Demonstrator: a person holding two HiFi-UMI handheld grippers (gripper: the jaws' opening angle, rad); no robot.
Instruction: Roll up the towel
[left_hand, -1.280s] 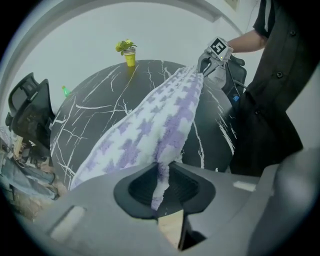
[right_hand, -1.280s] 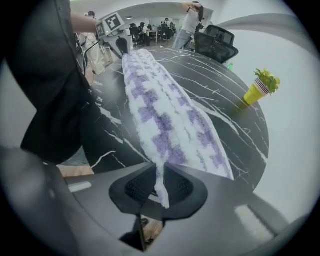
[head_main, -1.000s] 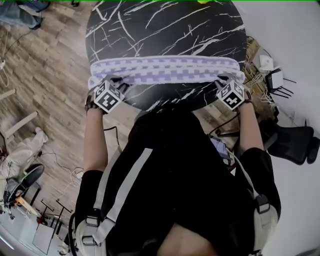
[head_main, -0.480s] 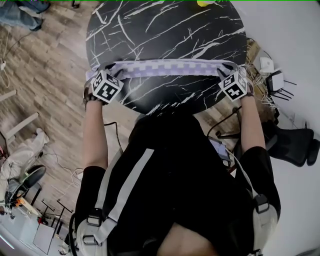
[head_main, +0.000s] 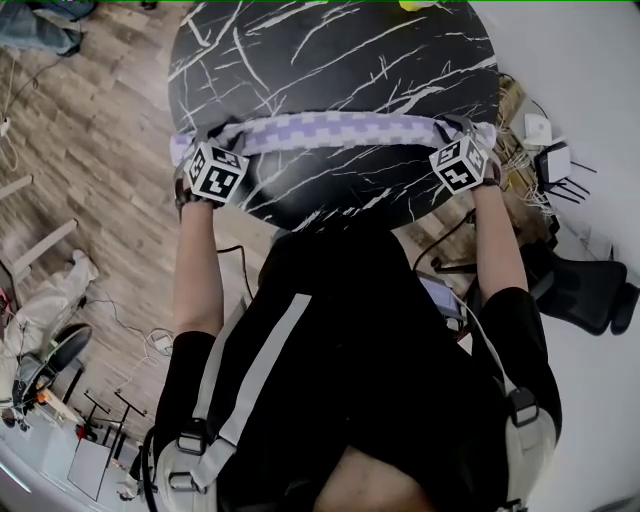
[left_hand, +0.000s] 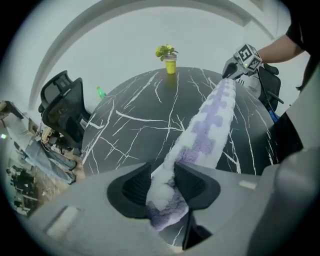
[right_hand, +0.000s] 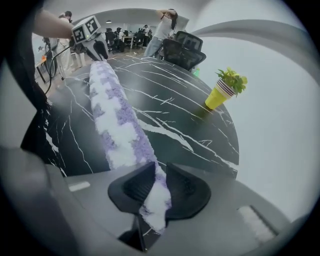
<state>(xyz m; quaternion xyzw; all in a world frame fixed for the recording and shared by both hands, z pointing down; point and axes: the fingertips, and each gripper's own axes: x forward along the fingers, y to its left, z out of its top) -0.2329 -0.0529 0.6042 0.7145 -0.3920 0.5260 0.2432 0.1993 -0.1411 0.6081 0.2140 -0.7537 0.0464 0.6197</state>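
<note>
My left gripper and right gripper each pinch an end of the checked towel roll, likely to keep it tight and even. The right jaws have just been closing on it.

The towel is lilac-and-white checked. The table is black with white veins. The cup on the table is yellow.

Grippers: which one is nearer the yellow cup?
The right gripper, jaws just closing on the towel: the yellow cup stands toward its side. The left gripper, jaws just opened slightly on the towel, is farther.
</note>
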